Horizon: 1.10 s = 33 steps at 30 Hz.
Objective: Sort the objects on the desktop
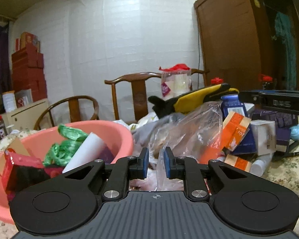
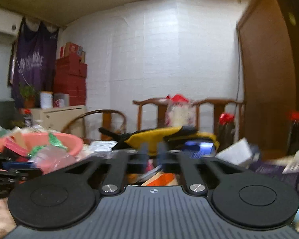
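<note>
My left gripper (image 1: pixel 156 164) has its blue pads close together on a fold of a clear plastic bag (image 1: pixel 189 131) that lies beside the pink basin (image 1: pixel 117 131). The basin holds a green bag (image 1: pixel 67 145), a white roll (image 1: pixel 85 151) and a red packet (image 1: pixel 20 165). My right gripper (image 2: pixel 152 151) is blurred, its fingers a small gap apart with nothing seen between them, over orange and white boxes (image 2: pixel 161 179). It shows at the right edge of the left wrist view (image 1: pixel 273 99). The basin also shows in the right wrist view (image 2: pixel 73 141).
A pile of boxes sits to the right: orange (image 1: pixel 236 129), white (image 1: pixel 263 135), dark blue (image 1: pixel 232 103) and purple (image 1: pixel 277 117). A yellow and black bag (image 1: pixel 191 99) lies behind. Wooden chairs (image 1: pixel 137 91) and a brown wardrobe (image 1: pixel 229 39) stand beyond the table.
</note>
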{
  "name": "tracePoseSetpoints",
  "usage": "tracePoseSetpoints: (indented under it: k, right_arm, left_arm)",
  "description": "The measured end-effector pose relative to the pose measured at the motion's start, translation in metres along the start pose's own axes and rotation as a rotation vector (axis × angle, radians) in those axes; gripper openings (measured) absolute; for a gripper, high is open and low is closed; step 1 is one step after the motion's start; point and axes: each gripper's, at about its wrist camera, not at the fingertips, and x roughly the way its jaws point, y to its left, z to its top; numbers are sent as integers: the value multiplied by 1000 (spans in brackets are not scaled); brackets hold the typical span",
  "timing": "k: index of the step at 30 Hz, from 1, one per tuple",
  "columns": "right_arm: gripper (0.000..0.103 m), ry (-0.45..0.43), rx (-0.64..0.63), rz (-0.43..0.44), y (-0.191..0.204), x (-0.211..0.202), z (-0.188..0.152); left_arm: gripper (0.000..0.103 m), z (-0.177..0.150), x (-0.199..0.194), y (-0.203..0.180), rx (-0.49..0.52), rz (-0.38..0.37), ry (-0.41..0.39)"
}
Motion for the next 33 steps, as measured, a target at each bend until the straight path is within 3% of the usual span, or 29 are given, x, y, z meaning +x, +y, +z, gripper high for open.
tracePoseSetpoints:
  k: [1, 2, 9, 24, 25, 27, 28, 31, 33]
  right_arm:
    - [82, 8, 32, 2, -2, -3, -3]
    - [86, 9, 48, 9, -3, -7, -7]
    - [91, 29, -142, -75, 13, 8, -28]
    - [92, 122, -334, -59, 40, 65, -66]
    - [87, 134, -368, -54, 45, 68, -69]
    - [61, 152, -427, -38, 54, 71, -73]
    - [39, 162, -449, -32, 58, 73, -74]
    - [8, 219, -476, -11, 63, 79, -77]
    - [5, 226, -473, 0, 63, 78, -77]
  left_arm:
    - [25, -3, 1, 0, -4, -2, 12]
    - [25, -7, 4, 1, -15, -7, 30]
    - [25, -22, 19, 4, -37, -11, 88]
    - [37, -33, 40, 1, -20, -24, 117]
    - [38, -33, 40, 1, -21, -24, 113]
    - [39, -34, 41, 0, -20, -22, 110]
    - [39, -34, 40, 0, -19, -22, 110]
    - [37, -34, 40, 0, -11, -20, 109]
    - [38, -34, 39, 2, -13, -19, 112]
